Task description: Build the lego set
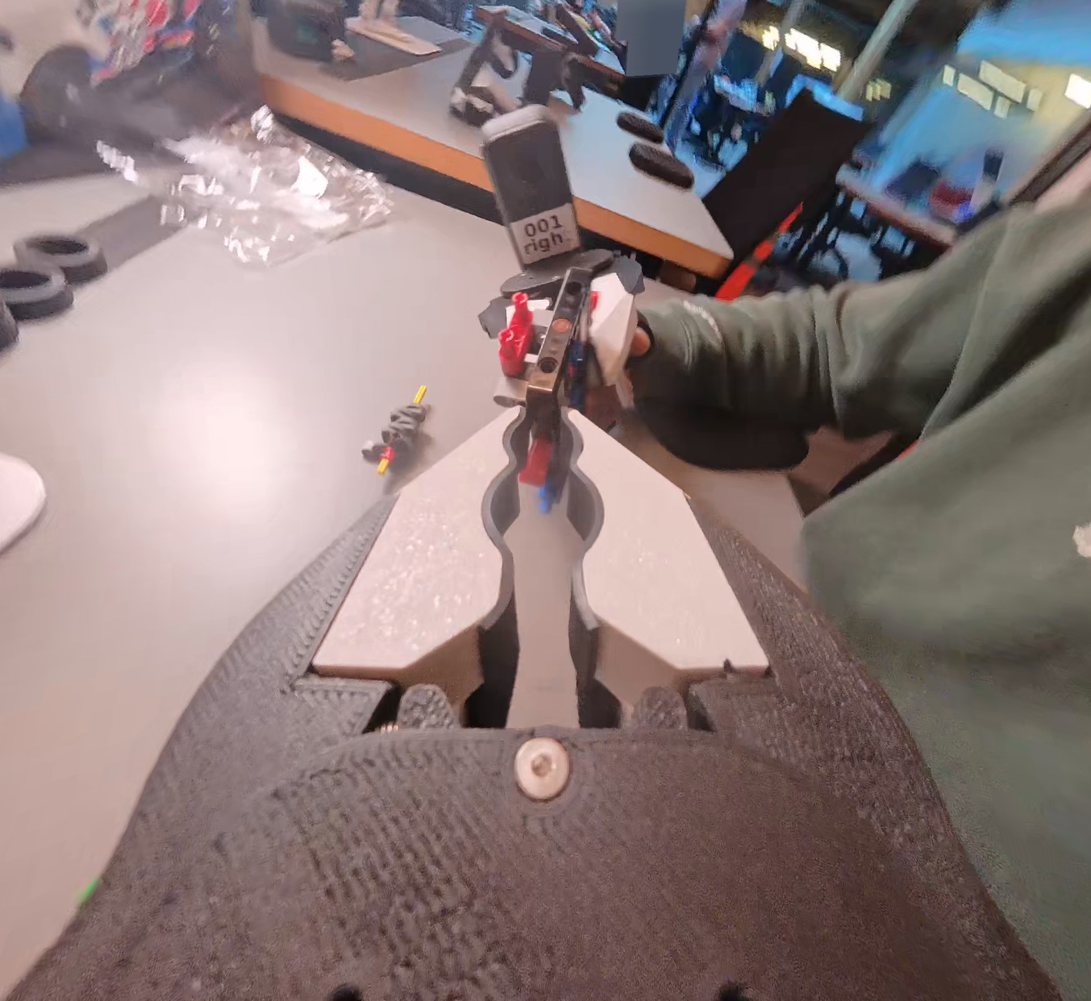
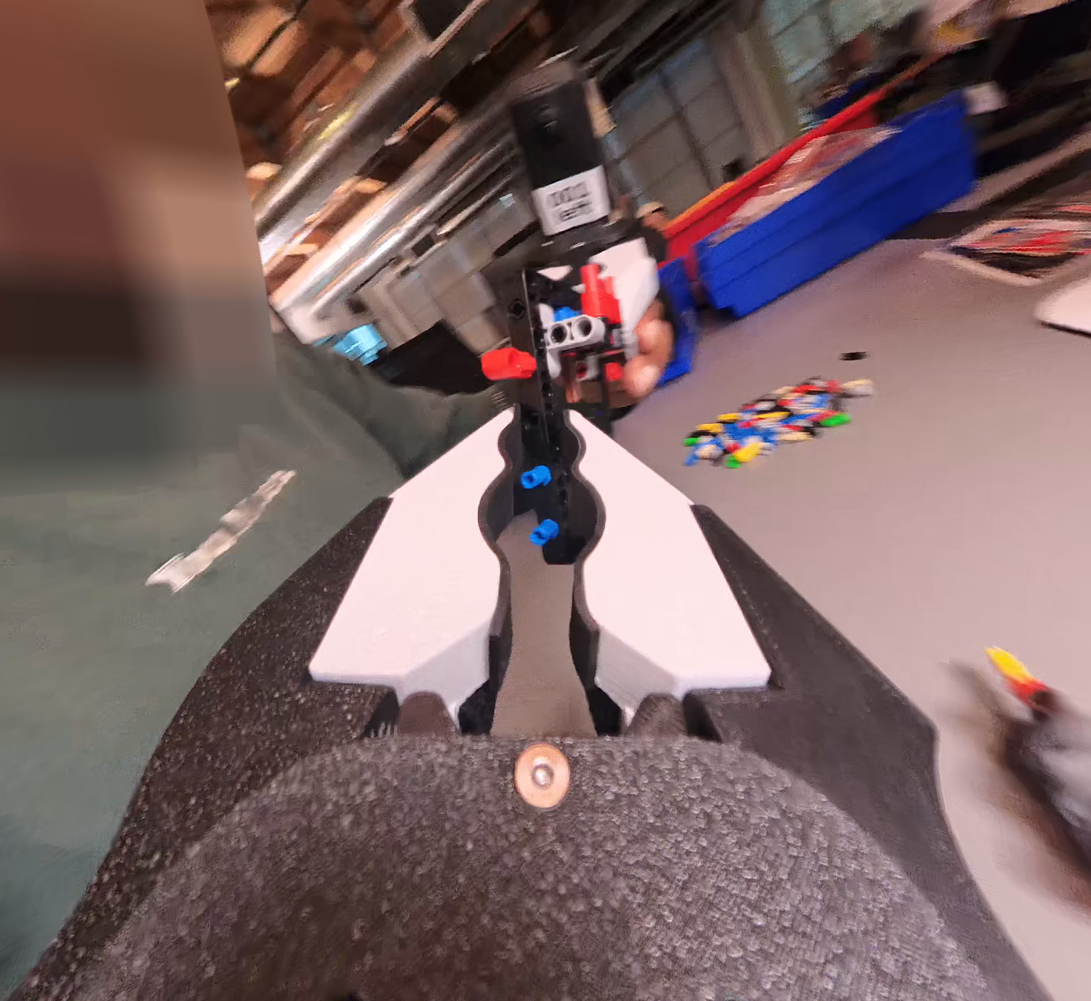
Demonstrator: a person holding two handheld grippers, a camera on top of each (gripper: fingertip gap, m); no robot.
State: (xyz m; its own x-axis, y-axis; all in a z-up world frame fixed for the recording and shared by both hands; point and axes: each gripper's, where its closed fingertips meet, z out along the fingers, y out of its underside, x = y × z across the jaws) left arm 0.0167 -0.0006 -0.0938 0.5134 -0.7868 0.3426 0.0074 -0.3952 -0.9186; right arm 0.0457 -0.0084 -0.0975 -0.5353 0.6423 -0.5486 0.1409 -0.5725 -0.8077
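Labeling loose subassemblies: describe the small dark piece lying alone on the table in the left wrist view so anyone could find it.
Start from the grey table, left of the left tool and the lego assembly it holds. The small dark subassembly lies alone on bare tabletop there. Unlike the black tires further left, it is a short knobbly black cluster on a yellow axle with a red bit.

Bright, even indoor light with soft glare on the smooth grey tabletop [image 1: 195, 417]; wide-angle bending at edges; right wrist view heavily motion-blurred, backgrounds unfocused in both views.
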